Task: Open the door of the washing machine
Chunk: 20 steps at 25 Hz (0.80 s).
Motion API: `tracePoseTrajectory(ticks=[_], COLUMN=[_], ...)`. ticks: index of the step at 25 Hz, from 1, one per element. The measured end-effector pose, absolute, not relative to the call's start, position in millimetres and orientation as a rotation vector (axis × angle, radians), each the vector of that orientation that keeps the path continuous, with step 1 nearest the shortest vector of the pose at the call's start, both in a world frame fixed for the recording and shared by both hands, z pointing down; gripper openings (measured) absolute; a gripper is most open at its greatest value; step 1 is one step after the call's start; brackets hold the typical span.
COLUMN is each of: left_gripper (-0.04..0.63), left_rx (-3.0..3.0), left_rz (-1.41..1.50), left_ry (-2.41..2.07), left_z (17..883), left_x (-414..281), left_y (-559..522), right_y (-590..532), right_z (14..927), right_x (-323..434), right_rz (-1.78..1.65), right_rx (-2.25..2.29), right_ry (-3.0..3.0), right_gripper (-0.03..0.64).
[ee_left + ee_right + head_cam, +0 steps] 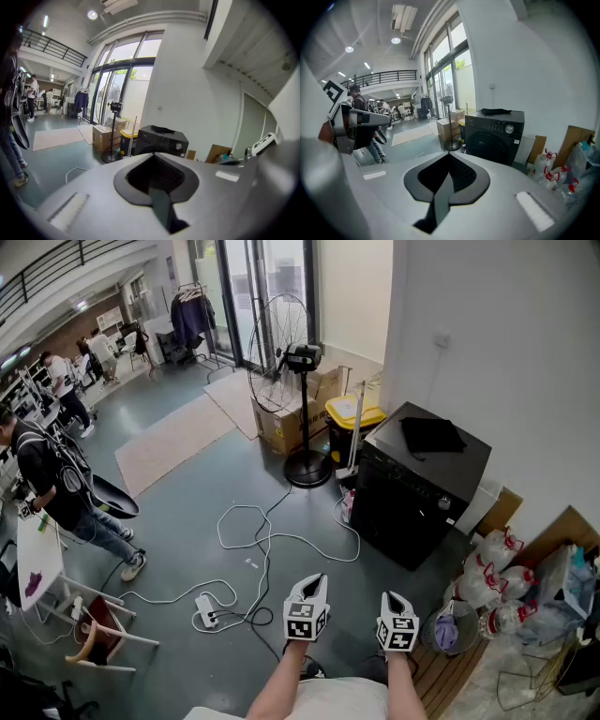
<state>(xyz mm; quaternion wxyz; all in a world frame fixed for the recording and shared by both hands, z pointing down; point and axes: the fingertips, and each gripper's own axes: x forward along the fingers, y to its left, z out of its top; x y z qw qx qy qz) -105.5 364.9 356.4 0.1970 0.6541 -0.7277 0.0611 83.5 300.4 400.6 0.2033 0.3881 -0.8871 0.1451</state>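
The black washing machine [417, 486] stands against the white wall, some way ahead of me; its round door [490, 143] is closed and a dark cloth [431, 435] lies on its top. It also shows small in the left gripper view, as the washing machine [161, 139]. My left gripper [312, 583] and right gripper [394, 600] are held side by side in the air near my body, well short of the machine. Both are shut with nothing between the jaws.
White cables [253, 545] and a power strip [204, 610] lie on the grey floor between me and the machine. A standing fan [300, 409], a cardboard box [286, 423] and a yellow bin [352, 432] stand left of it. Plastic bags [492, 582] sit to its right. A person [56, 488] stands at far left.
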Motion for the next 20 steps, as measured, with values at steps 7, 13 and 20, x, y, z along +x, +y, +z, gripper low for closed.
tracePoseTrajectory(ticks=[7,13,20], left_gripper=[0.055,0.055,0.055], left_rx=[1.876,1.899,1.916], left_rz=[0.237,0.173,0.073], left_ry=[-1.987,-1.98,-1.916], left_z=[356,359,376], left_x=[-105,-109,-100], left_y=[365,360,319], right_y=[298,300,278], right_z=[394,389,397], right_x=[79,80,86], right_rz=[0.412,0.456,0.673], right_rx=[1.117,1.146,1.043], right_ry=[-2.496,-2.51,-2.626], right_gripper=[0.002,0.002,0.002])
